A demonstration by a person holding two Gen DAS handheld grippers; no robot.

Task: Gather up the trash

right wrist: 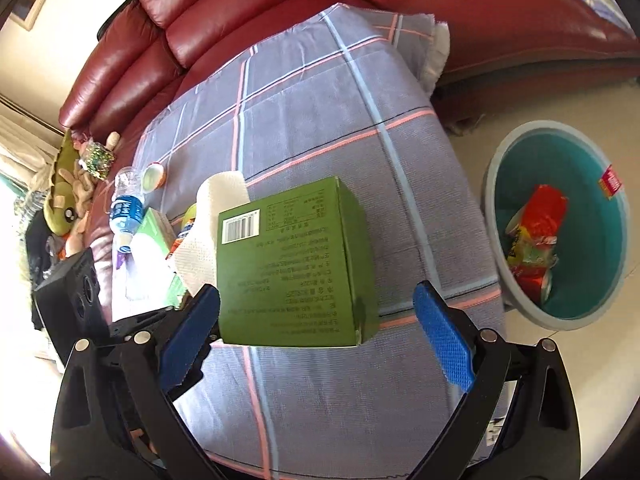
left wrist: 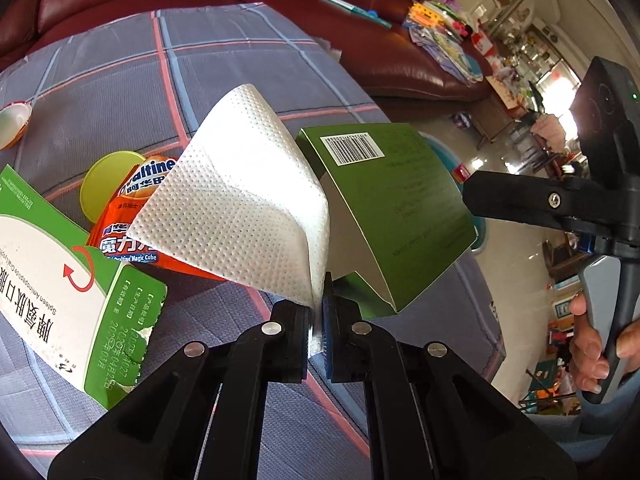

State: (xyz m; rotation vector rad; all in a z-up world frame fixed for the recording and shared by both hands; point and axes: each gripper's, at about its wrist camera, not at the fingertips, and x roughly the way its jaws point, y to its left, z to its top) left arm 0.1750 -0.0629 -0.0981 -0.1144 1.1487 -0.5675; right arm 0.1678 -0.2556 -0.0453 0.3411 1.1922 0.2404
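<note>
Left fingers (left wrist: pixel 318 320) clench the soft, light paper towel (left wrist: pixel 244 200) by its corner; right fingers (right wrist: pixel 316 332), released, straddle the stiff green box (right wrist: pixel 296 264).

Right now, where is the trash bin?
In the right wrist view the teal trash bin stands on the floor at the right, just past the edge of the plaid tablecloth, with red wrappers already inside it.

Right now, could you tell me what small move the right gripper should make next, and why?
Probably close the right gripper on the green cardboard box: its blue pads stand open on either side, and the teal trash bin waits nearby.
</note>
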